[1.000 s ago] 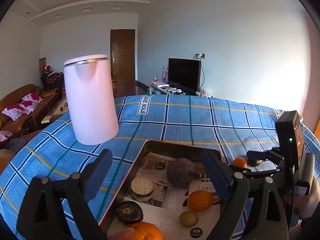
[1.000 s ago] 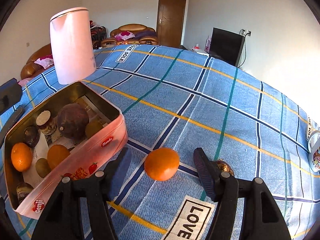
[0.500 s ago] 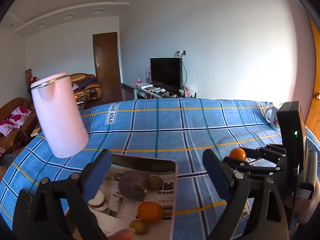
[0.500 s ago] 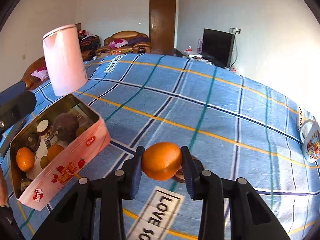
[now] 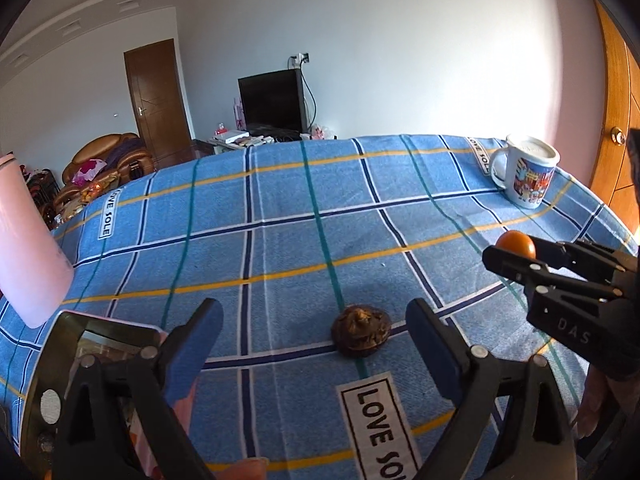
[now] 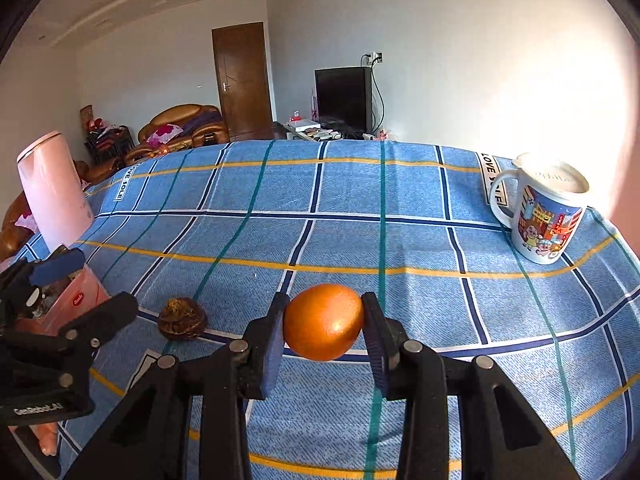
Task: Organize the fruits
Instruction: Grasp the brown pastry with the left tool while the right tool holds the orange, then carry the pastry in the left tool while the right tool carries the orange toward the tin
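Note:
My right gripper (image 6: 323, 330) is shut on an orange (image 6: 324, 327) and holds it above the blue checked tablecloth; the orange also shows in the left wrist view (image 5: 516, 243). A dark brown wrinkled fruit (image 5: 361, 335) lies on the cloth, between the fingers of my open, empty left gripper (image 5: 314, 354) and a little ahead of them. It also shows in the right wrist view (image 6: 182, 318). The pink tin box (image 5: 70, 330) sits at the lower left behind my left finger, its contents mostly hidden.
A pink kettle (image 6: 54, 192) stands at the table's left side. A cartoon-printed mug (image 6: 546, 212) stands near the far right edge. Beyond the table are a sofa, a door and a TV.
My right gripper closed on the orange and lifted it off the cloth. My left gripper swung right, away from the tin box, and now faces the brown fruit.

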### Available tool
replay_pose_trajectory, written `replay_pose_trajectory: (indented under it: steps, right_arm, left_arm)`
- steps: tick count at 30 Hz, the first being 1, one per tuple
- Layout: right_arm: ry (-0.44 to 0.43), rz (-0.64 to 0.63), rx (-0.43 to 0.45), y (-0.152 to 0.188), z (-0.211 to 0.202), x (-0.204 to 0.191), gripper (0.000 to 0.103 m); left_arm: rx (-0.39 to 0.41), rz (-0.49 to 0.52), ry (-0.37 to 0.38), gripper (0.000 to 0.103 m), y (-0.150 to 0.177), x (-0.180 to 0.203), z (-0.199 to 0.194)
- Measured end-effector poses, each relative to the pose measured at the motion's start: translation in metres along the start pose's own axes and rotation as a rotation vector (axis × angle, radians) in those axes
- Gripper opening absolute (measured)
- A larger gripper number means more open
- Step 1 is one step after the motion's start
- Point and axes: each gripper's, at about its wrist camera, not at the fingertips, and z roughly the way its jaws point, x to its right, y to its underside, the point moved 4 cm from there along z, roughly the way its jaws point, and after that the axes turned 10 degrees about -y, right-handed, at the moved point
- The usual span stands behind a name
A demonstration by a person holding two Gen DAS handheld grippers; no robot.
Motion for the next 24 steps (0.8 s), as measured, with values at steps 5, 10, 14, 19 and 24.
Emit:
replay_pose_trajectory:
  steps: [5, 10, 14, 19, 24]
  right_arm:
    - [-0.009, 0.004, 0.012, 0.000, -0.001, 0.001, 0.038]
    - [-0.009, 0.006, 0.019, 0.000, -0.001, 0.002, 0.038]
    - [-0.016, 0.016, 0.020, 0.001, -0.001, 0.004, 0.038]
    - [-0.029, 0.013, 0.017, 0.000, 0.001, 0.002, 0.038]
    - [-0.040, 0.010, 0.025, 0.000, 0.000, 0.000, 0.038]
  left_arm:
    - [-0.087, 0.017, 0.020, 0.095, 0.001, 0.012, 0.027]
    - [-0.115, 0.044, 0.045, 0.093, 0.000, 0.020, 0.034]
    - [-0.173, 0.085, 0.072, 0.083, 0.006, 0.029, 0.041]
    - [-0.218, 0.070, 0.118, 0.057, 0.009, 0.029, 0.048]
    - [-0.212, 0.055, 0.119, 0.045, 0.010, 0.027, 0.045]
